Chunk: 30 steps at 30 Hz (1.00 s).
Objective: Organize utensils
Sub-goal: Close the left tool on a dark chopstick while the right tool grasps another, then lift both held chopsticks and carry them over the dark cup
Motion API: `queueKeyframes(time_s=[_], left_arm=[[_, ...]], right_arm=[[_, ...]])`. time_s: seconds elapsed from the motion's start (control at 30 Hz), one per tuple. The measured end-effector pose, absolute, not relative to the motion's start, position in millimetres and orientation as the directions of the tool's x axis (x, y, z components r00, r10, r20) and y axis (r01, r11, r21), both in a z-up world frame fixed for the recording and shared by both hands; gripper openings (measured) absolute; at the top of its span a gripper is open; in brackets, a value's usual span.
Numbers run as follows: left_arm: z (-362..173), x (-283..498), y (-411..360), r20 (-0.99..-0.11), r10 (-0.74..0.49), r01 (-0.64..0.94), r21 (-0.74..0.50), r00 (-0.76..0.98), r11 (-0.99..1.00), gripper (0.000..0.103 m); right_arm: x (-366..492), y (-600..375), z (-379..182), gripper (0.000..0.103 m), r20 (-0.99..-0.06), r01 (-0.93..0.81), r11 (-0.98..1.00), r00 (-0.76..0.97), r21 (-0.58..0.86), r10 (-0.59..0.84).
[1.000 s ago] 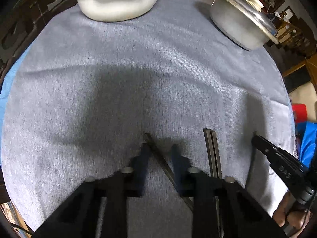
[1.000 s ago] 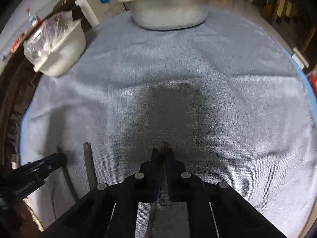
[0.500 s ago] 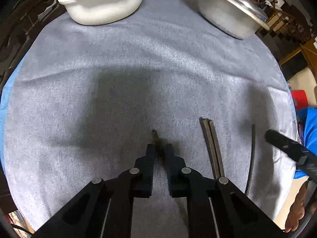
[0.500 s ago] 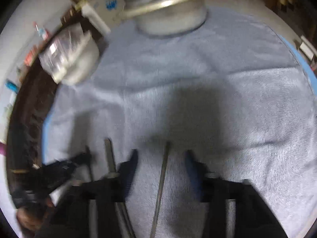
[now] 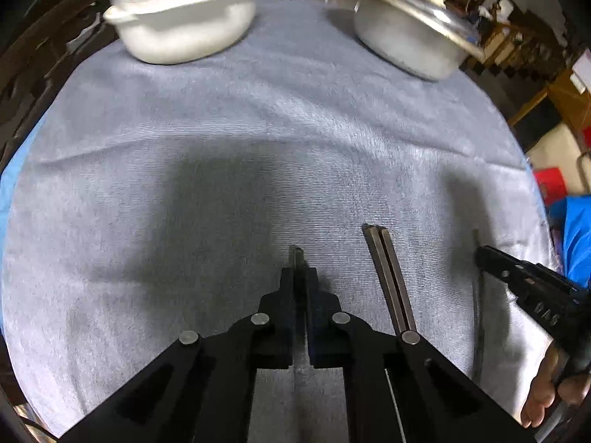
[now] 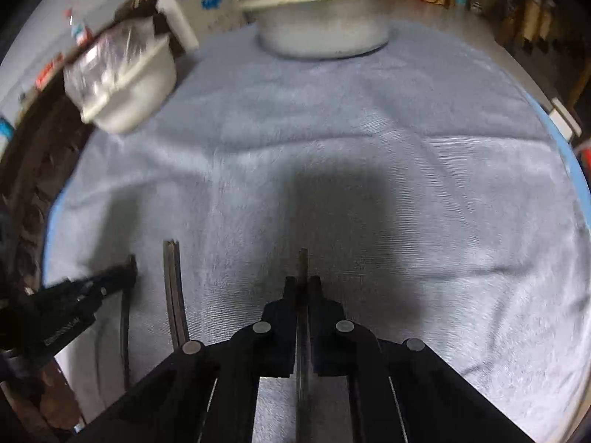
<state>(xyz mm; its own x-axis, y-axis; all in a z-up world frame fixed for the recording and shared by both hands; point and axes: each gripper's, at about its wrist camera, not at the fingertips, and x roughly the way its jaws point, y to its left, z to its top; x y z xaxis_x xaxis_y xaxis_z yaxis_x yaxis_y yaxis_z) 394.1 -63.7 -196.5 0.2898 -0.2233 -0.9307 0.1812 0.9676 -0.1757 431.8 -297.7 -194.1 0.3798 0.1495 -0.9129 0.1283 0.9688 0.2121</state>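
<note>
Dark chopsticks lie on a grey cloth [image 5: 258, 129]. My left gripper [image 5: 299, 275] is shut on one chopstick [image 5: 296, 253], whose tip pokes out past the fingertips. A pair of chopsticks [image 5: 388, 277] lies side by side just to its right. My right gripper [image 6: 303, 282] is shut on another single chopstick [image 6: 303, 262], held low over the cloth. In the right wrist view the pair [image 6: 173, 288] lies to the left, with the left gripper [image 6: 92, 291] beyond it. The right gripper also shows in the left wrist view [image 5: 517, 277].
A white bowl [image 5: 181, 26] with clear plastic in it stands at the back left of the cloth. A lidded metal pot [image 5: 410, 33] stands at the back right. The cloth's near edge lies just below both grippers. Room furniture lies beyond the table.
My left gripper closed on its chopstick and straightened it. My right gripper opened, dropped over its chopstick, and is shut on it again.
</note>
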Motion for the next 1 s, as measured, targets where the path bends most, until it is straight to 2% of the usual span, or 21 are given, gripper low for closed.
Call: queueKeyframes(time_s=[0.2, 0.43, 0.7, 1.0], left_arm=[[-141.6, 364.7, -34.2, -0.851, -0.283, 0.189, -0.22, 0.443, 0.957, 0.005], [-62.1, 306.0, -0.9, -0.731, -0.297, 0.195, -0.224, 0.614, 0.955, 0.005], [-25.7, 223.0, 9.0, -0.601, -0.287, 0.192, -0.219, 0.746, 0.957, 0.005], [13.0, 162.6, 16.7, -0.507, -0.301, 0.221, -0.212, 0.808, 0.952, 0.005]], right_arm=[[383.0, -333.1, -145.4, 0.006, -0.809, 0.161, 0.94, 0.565, 0.302, 0.163], [297.6, -350.9, -79.0, 0.006, -0.63, 0.196, 0.905, 0.771, 0.378, 0.097], [189.6, -323.5, -25.6, 0.006, -0.428, 0.201, 0.92, 0.903, 0.336, -0.041], [123.6, -301.3, 23.3, 0.006, -0.28, 0.179, 0.938, 0.955, 0.296, -0.094]])
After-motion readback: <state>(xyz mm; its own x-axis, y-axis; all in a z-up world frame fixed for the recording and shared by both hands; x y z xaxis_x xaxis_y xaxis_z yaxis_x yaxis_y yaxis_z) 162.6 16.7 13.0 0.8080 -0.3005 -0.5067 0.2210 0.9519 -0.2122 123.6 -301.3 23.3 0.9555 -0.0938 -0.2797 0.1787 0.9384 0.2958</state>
